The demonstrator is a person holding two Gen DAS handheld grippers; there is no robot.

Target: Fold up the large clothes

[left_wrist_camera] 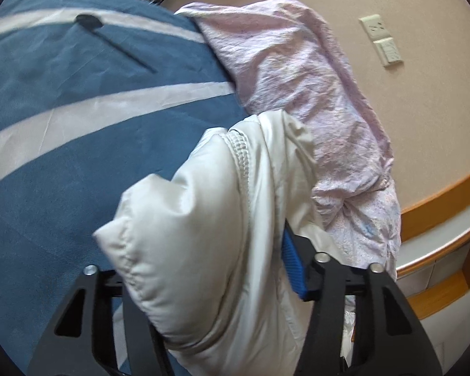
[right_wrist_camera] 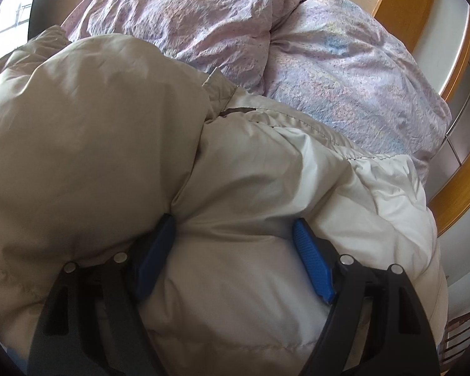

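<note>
You are working over a bed (left_wrist_camera: 62, 109) with a blue cover and pale stripes. A small dark thing (left_wrist_camera: 89, 21) lies on the cover near the bed's far edge. To the right a rumpled pink quilt (left_wrist_camera: 297, 72) is heaped along the bed's right edge. Past it is a tan wall (left_wrist_camera: 391, 6) with a white switch plate (left_wrist_camera: 382, 40), and lower down a wooden ledge (left_wrist_camera: 445, 194) curves round.

The puffy cream jacket (left_wrist_camera: 203, 219) lies at the near right part of the bed, touching the pink quilt.

Your left hand-held gripper (left_wrist_camera: 210, 279) has a fold of the jacket bunched between its jaws. The right blue pad (left_wrist_camera: 293, 266) sits against the cloth. The left pad is hidden under the jacket, so you cannot tell if it pinches.

Your right hand-held gripper (right_wrist_camera: 235, 257) is wide, and both blue pads (right_wrist_camera: 313, 263) press into a fat roll of the jacket (right_wrist_camera: 235, 188). The jacket fills that view and blocks the bed. The pink quilt (right_wrist_camera: 266, 31) lies behind it.
</note>
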